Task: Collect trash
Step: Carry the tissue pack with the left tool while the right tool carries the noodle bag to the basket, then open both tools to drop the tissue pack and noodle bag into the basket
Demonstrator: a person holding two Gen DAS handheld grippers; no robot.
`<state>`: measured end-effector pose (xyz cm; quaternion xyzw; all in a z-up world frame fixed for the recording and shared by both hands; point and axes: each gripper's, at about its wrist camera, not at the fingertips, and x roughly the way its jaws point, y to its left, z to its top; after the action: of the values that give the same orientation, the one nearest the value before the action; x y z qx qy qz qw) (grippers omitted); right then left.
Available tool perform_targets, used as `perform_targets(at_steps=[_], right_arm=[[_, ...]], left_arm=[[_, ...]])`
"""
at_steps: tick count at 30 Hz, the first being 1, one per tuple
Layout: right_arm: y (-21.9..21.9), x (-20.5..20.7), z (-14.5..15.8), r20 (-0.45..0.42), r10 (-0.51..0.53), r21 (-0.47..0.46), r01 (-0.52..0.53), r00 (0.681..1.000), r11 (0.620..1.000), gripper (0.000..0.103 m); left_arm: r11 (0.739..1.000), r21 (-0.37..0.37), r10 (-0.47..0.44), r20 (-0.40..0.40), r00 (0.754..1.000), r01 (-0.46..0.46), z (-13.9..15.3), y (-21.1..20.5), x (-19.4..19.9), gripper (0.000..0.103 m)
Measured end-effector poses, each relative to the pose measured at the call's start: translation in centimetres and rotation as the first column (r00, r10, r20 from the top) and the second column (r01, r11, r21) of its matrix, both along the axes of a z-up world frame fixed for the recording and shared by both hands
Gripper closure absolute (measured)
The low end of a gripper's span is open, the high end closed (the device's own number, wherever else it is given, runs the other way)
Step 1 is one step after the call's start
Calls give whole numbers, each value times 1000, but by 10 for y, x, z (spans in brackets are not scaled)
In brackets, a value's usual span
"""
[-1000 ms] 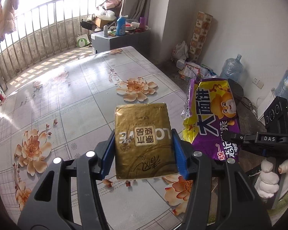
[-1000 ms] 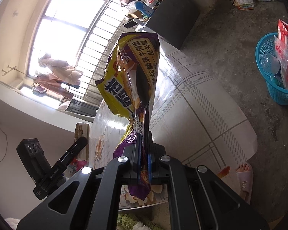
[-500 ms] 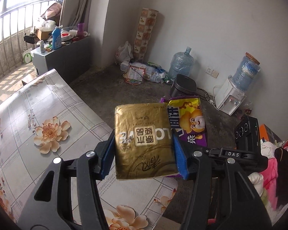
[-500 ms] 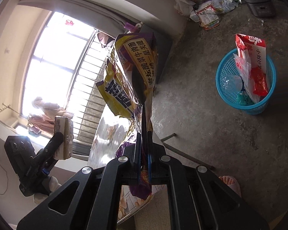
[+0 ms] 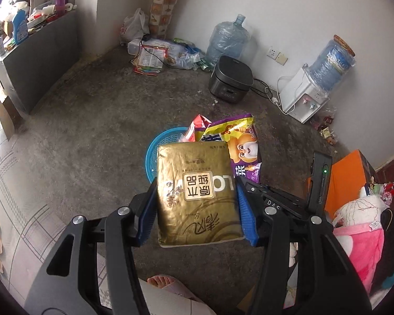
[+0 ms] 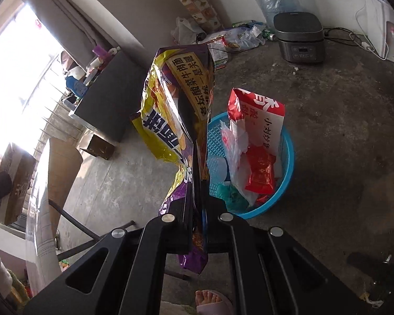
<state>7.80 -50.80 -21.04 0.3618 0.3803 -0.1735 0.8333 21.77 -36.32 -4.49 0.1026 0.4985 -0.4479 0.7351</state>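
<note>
Both views have swung off the flowered worktop (image 5: 2,173) and now look down at the concrete floor, where the blue basket (image 6: 289,157) has come into sight in each.

On the left, the left tongs (image 5: 195,204) stay clenched on the gold pack (image 5: 197,197), blue pads pressing its two long sides. The pack hangs above the basket's near rim in the left view and hides most of it. Just right of the pack, the purple wrapper (image 5: 245,149) rises out of the right tongs, also over the basket.

In the right view, the right tongs (image 6: 197,225) are pinched tight on the wrapper's lower part, and the rest stands up crumpled in front of the lens. The basket lies just right of it on the floor, already holding a red-and-white bag (image 6: 260,120), a red packet (image 6: 260,173) and clear plastic.

With both pieces of trash brought from worktop to basket, I judge the carry nearly done. What remains is lowering each over the opening and letting go. The wide pack may catch on the upright bag.
</note>
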Motion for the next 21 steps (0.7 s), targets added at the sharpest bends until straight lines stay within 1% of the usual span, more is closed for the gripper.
perform_targets(at_steps=[2, 3, 7, 9, 10, 13, 16, 17, 18, 19, 21], right_arm=[[-8, 17, -22, -55, 19, -41, -22, 998, 999, 98], [-13, 26, -35, -82, 33, -43, -36, 996, 998, 98], [-34, 57, -98, -192, 64, -5, -66, 979, 998, 98], [-43, 66, -130, -251, 61, 30, -55, 966, 998, 98], [-48, 70, -143, -267, 55, 51, -43, 962, 998, 98], [-65, 69, -166, -266, 19, 122, 14, 964, 992, 98], [-80, 56, -171, -209, -18, 224, 66, 978, 972, 96], [-82, 52, -171, -192, -21, 238, 68, 981, 969, 93], [-83, 48, -170, -175, -22, 245, 65, 984, 967, 87], [-84, 45, -169, -159, -26, 248, 65, 987, 966, 83], [-85, 40, -165, -131, -38, 252, 71, 991, 965, 66]], left_arm=[[999, 35, -16, -23, 1000, 16, -22, -20, 7, 52], [998, 54, -20, -37, 999, 22, -34, -31, 11, 52], [989, 142, -33, -92, 995, 46, -85, -73, 29, 52], [980, 192, -33, -115, 993, 55, -111, -93, 38, 52], [975, 214, -35, -129, 991, 63, -124, -100, 41, 51], [962, 261, -37, -161, 986, 79, -156, -128, 50, 51], [952, 293, -23, -214, 977, 86, -186, -153, 57, 50], [951, 296, -16, -238, 971, 88, -194, -160, 58, 49], [951, 299, -3, -255, 967, 81, -201, -164, 61, 44], [953, 297, 12, -263, 965, 69, -206, -165, 64, 39], [958, 281, 25, -274, 961, 55, -209, -168, 63, 38]])
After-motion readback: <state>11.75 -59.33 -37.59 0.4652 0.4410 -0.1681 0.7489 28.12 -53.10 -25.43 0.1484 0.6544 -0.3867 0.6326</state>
